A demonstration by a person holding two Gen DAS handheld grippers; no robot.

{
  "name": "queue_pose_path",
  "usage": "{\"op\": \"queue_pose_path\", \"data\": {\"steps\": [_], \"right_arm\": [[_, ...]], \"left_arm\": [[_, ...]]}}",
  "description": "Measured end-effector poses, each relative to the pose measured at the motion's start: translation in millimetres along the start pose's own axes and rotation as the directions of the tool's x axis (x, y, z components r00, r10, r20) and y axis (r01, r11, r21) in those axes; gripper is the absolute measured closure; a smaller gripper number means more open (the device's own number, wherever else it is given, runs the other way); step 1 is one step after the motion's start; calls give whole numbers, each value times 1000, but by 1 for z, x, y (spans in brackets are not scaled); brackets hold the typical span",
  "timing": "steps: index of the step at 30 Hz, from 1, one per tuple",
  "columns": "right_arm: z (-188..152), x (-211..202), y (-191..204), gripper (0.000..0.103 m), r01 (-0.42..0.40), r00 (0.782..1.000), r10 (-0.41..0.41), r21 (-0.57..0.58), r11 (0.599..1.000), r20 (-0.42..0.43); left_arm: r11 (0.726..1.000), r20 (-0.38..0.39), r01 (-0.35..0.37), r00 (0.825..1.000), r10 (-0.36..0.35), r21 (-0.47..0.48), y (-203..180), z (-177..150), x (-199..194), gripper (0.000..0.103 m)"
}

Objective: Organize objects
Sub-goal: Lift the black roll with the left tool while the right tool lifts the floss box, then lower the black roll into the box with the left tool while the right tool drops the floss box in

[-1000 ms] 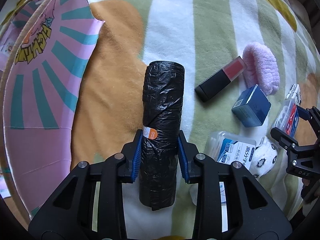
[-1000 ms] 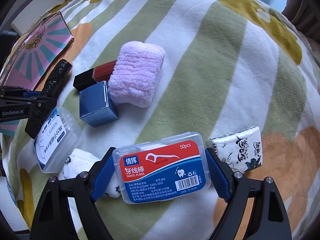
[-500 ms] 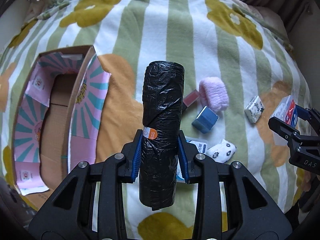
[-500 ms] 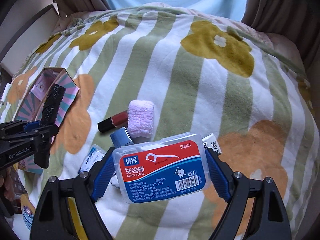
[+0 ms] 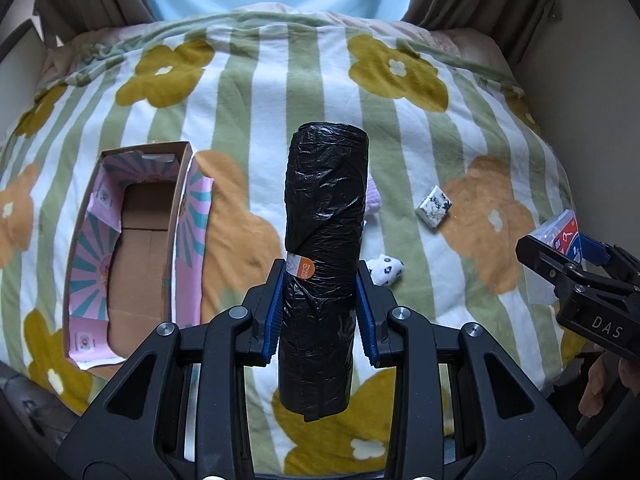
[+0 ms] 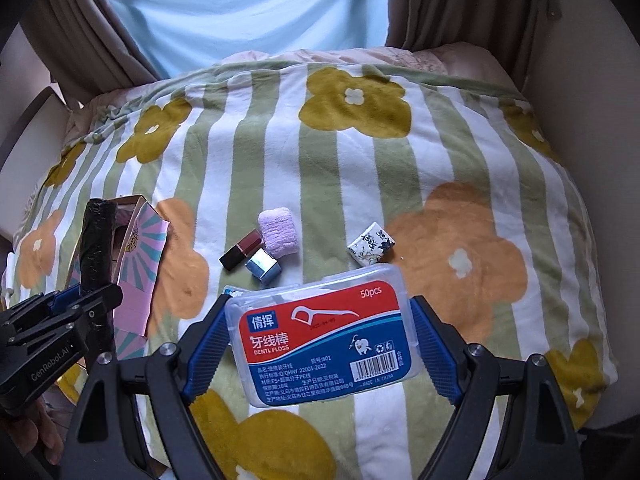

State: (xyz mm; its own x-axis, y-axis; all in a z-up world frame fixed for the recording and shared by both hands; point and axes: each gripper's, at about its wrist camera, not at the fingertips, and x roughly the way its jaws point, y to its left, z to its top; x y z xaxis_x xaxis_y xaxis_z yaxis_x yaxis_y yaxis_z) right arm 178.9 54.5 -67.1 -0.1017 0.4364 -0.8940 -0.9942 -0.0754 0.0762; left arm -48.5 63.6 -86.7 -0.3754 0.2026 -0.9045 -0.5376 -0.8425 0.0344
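Black, crinkly roll of bags (image 5: 324,248) with an orange sticker. Blue pads on black fingers (image 5: 275,312). The blanket (image 6: 440,168) runs green and white stripes with mustard and orange flowers. Pink box (image 5: 188,240) with teal sunburst rays, brown inside. Red-and-blue label on the clear floss case (image 6: 324,336). Lilac towel (image 6: 277,232), dark red lipstick (image 6: 240,255).

The right gripper (image 6: 320,344) clamps a dental floss box (image 6: 322,338) at lower centre. At far left, the left gripper (image 6: 70,306) grips a black roll (image 6: 95,252), probably bin bags. At mid-frame a lipstick (image 6: 240,255), a blue box (image 6: 262,265), a pink towel (image 6: 277,232) and a tissue pack (image 6: 372,243) lie on the striped blanket (image 6: 440,152).
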Motion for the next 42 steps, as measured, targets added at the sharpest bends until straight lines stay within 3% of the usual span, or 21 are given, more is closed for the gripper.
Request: {"op": "queue_pose_path", "data": {"steps": [5,6,11,23,32,42], "right_arm": [[-9,-19,12,20,26,1000,-26,13,1000,13],[-9,-22,16,20,-50,999,52,-183,982,6],[-8,-32,44,20,-54,998,61,-213,976,24],[4,-22,166,20,-131,989,147,-358,925,20],[9,29,279,20,-192,980,193,-473,860,-46],[0,120,376,20,-259,966,194,-576,775,-173]], "left_arm": [[999,19,34,999,-35,38,13,-5,-22,74],[998,24,38,999,-39,47,17,-4,-26,74],[998,49,47,998,-50,52,48,-2,-46,74],[1000,41,21,999,-21,1,170,3,-57,74],[1000,-40,12,999,-12,-8,248,-1,-13,74],[995,-140,47,990,-34,92,270,-7,68,74]]}}
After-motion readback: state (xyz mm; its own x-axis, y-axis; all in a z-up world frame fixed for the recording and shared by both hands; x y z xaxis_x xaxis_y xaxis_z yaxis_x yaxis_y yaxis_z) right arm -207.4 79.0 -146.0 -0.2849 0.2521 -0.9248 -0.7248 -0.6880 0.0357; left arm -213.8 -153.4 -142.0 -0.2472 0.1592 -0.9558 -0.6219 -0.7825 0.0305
